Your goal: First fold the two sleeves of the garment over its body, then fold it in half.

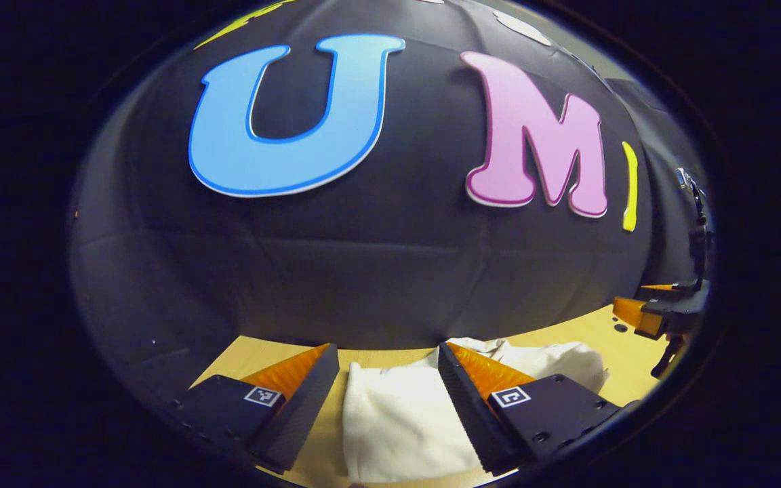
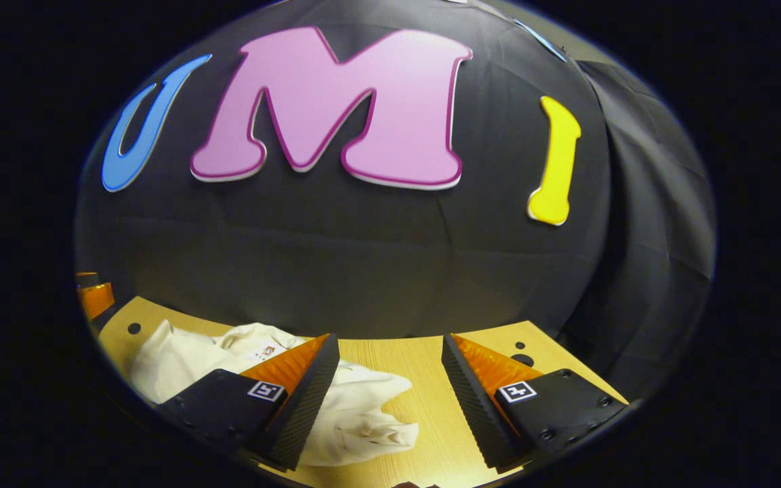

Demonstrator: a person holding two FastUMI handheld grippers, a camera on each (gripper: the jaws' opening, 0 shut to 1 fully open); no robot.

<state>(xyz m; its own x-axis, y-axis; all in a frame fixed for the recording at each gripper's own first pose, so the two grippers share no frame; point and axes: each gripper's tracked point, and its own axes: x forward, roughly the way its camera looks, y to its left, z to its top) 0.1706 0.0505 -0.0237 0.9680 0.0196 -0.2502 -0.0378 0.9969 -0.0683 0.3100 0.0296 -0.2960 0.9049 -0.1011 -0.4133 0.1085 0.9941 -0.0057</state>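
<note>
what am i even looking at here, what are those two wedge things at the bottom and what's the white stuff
These are two pictures from small fisheye cameras, each riding on a handheld two-finger gripper that a person carries, one per hand. The wedges at the bottom of each picture are that gripper's own fingers.

In the left gripper view, the left gripper is open above a pale wooden table, with a white garment lying between its fingers. Nothing is pinched. Far right in that view you can see the other gripper.

In the right gripper view, the right gripper is also open and holds nothing. The same garment lies crumpled to its left, with one sleeve end reaching between the fingers.

The dark cloth behind is the booth's wall.
</note>
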